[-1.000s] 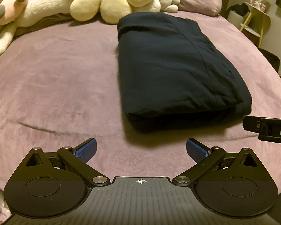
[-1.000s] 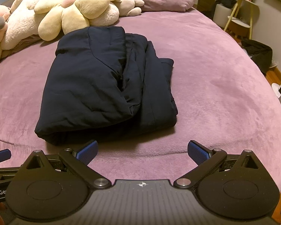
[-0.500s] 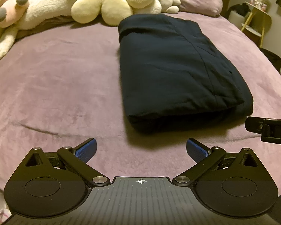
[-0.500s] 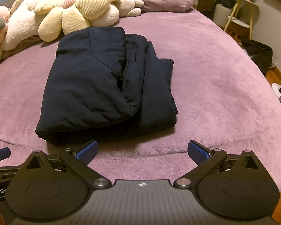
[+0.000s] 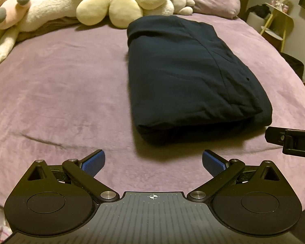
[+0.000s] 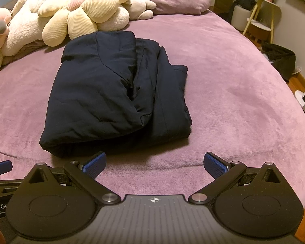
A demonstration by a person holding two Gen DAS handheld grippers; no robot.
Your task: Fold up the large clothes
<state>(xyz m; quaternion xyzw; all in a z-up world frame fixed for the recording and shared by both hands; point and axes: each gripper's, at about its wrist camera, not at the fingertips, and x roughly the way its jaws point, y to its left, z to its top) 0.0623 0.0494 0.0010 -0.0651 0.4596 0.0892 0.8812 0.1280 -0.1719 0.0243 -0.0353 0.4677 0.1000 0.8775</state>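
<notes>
Both claws — left claw (image 5: 153,161), right claw (image 6: 154,162) — stay spread and empty, the folded dark garment (image 6: 116,95) unmoved.

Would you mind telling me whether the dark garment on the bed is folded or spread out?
Folded: the dark garment lies as a compact, layered bundle on the purple bed.

1. Left gripper (image 5: 153,160): jaws spread wide, blue pads (image 5: 93,162) facing inward, nothing between them.
2. Right gripper (image 6: 154,162): jaws likewise wide apart and empty, its blue pads (image 6: 214,165) bare.
3. The two sit side by side, level, pointing forward.
</notes>
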